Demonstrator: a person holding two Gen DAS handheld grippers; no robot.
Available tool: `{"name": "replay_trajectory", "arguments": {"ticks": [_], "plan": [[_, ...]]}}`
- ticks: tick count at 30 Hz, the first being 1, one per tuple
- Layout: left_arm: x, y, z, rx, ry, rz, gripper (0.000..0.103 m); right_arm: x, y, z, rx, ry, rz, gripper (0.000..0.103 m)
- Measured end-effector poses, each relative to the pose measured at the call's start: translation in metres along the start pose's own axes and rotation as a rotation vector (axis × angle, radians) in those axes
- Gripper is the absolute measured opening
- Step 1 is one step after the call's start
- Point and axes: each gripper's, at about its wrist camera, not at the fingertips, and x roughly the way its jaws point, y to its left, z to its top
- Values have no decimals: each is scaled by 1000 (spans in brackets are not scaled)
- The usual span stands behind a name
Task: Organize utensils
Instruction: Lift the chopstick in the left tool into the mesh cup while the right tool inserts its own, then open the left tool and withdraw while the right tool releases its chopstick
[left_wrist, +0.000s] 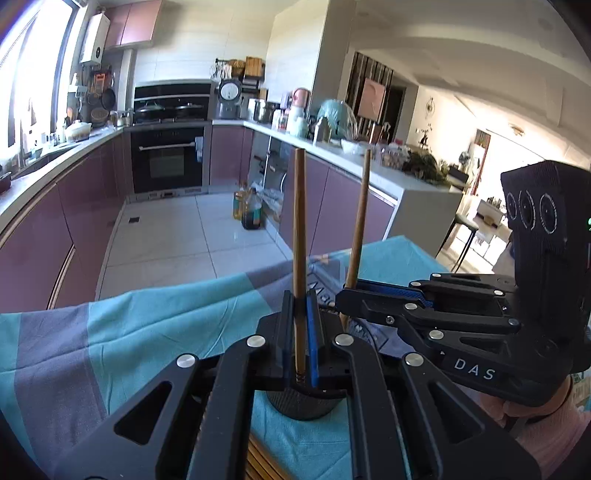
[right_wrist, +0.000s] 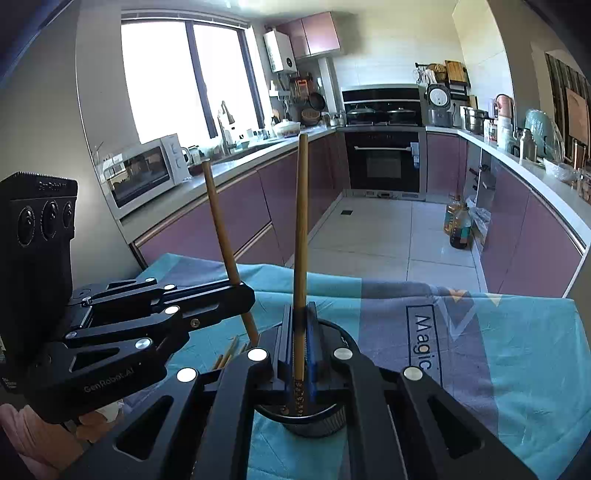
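My left gripper (left_wrist: 300, 325) is shut on a wooden chopstick (left_wrist: 299, 229) that stands nearly upright, its lower tip over a black round holder (left_wrist: 301, 406). My right gripper (right_wrist: 300, 339) is shut on a second chopstick (right_wrist: 301, 229), also upright, with its tip in the black holder (right_wrist: 314, 421). Each gripper shows in the other's view: the right gripper (left_wrist: 345, 295) with its chopstick (left_wrist: 359, 218), the left gripper (right_wrist: 245, 295) with its chopstick (right_wrist: 221, 221). More chopsticks (right_wrist: 227, 356) lie on the blue cloth (right_wrist: 498, 350).
The table under the blue and grey cloth (left_wrist: 129, 332) ends at a tiled floor. Purple cabinets, an oven (right_wrist: 384, 162) and a microwave (right_wrist: 142, 173) line the kitchen. Oil bottles (left_wrist: 249, 206) stand on the floor.
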Motion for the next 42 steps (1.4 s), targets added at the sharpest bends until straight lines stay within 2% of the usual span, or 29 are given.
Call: {"name": "replay_trajectory", "arguments": {"ticks": [5,12,17,19,22,26,29,31,36,42], "plan": [[21,6,-5,-11,46,4,8,13,-3,-1,24,32,-10,6],[33,20,-9,-26,56,9,8,22,-5,4,55,32,-19,8],[21,27,-14,-39,20,24,17,21,-7,1,70,22,-32,10],[11,30,-19,-44,2,37,26,18,-9,0,76,11,-37,14],[-4,37,-23,-53,-25,60,31,10,-10,-1,86,-11,-44,20],[-24,45,-30,-56,-53,97,36,6,-10,-5,85,-18,-48,22],[-36,51,-41,-44,-65,115,39,0,-7,-9,78,-23,-32,22],[-45,51,-49,-35,-67,133,42,-6,0,-13,61,-32,-11,26],[-60,63,-73,-28,-37,159,45,-30,29,-30,-22,-46,68,31],[-64,76,-111,-31,43,177,46,-21,55,-60,-49,39,149,32]]}}
